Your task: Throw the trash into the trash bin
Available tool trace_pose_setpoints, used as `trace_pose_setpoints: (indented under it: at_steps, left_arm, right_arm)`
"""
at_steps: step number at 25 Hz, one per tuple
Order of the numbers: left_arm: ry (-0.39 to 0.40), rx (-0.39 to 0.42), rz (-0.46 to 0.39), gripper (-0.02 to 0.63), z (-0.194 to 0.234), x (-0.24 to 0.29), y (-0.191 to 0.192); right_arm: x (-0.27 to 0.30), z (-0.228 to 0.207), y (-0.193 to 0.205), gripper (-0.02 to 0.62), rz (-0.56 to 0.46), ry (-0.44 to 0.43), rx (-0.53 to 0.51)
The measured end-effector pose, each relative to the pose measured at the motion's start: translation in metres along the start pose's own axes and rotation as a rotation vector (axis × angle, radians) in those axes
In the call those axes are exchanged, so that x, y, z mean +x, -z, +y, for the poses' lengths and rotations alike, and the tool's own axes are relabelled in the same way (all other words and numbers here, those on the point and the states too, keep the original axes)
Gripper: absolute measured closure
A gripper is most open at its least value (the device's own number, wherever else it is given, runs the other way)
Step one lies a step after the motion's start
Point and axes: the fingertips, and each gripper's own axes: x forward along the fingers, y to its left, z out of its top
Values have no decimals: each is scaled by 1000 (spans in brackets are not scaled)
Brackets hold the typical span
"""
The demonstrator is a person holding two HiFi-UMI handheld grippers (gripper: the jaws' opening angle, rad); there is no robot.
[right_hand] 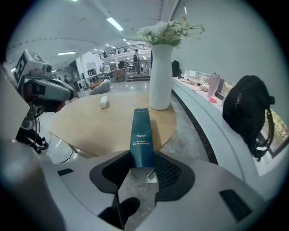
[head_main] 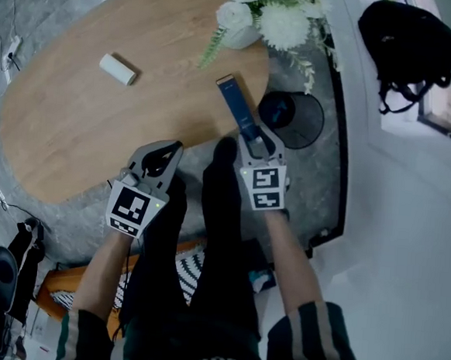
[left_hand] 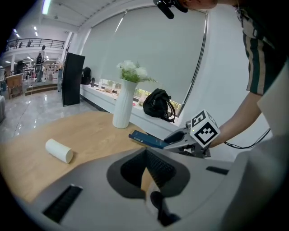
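Observation:
A long dark blue carton (head_main: pixel 235 102) sticks out from my right gripper (head_main: pixel 254 135), whose jaws are shut on its near end. In the right gripper view the carton (right_hand: pixel 141 135) points over the wooden table's edge towards the vase. The black trash bin (head_main: pixel 291 118) stands on the floor just right of the carton, beside the table. A white paper roll (head_main: pixel 118 69) lies on the table (head_main: pixel 74 125) at the far left. My left gripper (head_main: pixel 163 159) hovers at the table's near edge, shut with nothing in it. From the left gripper view the roll (left_hand: pixel 59 150) lies left and the carton (left_hand: pixel 146 139) ahead.
A white vase of flowers (head_main: pixel 241 35) stands at the table's far edge, near the bin. A black bag (head_main: pixel 407 42) rests on the window ledge to the right. The person's legs are below the grippers. Cables and bags lie on the floor at left.

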Motion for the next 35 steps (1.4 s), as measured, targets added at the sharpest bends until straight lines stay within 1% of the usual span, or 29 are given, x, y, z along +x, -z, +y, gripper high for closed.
trace_pose_setpoints:
  at_steps: [4, 9, 12, 15, 18, 22, 23, 26, 29, 32, 35]
  left_arm:
    - [53, 39, 18, 606, -19, 24, -7]
    - [103, 79, 35, 606, -47, 51, -18]
    - [123, 96, 43, 606, -59, 63, -20]
    - [125, 114, 55, 606, -63, 76, -20]
    - [105, 98, 55, 606, -63, 85, -23]
    - [92, 90, 62, 606, -62, 95, -20]
    - [89, 87, 65, 606, -62, 97, -20]
    - [74, 89, 69, 606, -59, 103, -16]
    - [50, 55, 74, 606, -53, 106, -12]
    - [42, 58, 86, 606, -47, 108, -5]
    - [37, 67, 97, 606, -41, 105, 1]
  right_arm:
    - [-16, -27, 20, 431, -2, 57, 60]
    - [-33, -69, 52, 431, -5, 139, 164]
    - [-38, -96, 84, 431, 31, 197, 257]
    - [-36, -123, 116, 431, 67, 259, 346]
    - [-28, -143, 141, 431, 103, 288, 427]
    - [-7, -161, 181, 430, 200, 300, 569]
    - [0, -164, 190, 430, 232, 298, 580]
    - [22, -168, 213, 430, 333, 268, 568]
    - [41, -167, 229, 430, 409, 238, 571]
    - [54, -164, 244, 430, 477, 200, 617]
    - [58, -161, 254, 430, 516, 200, 690]
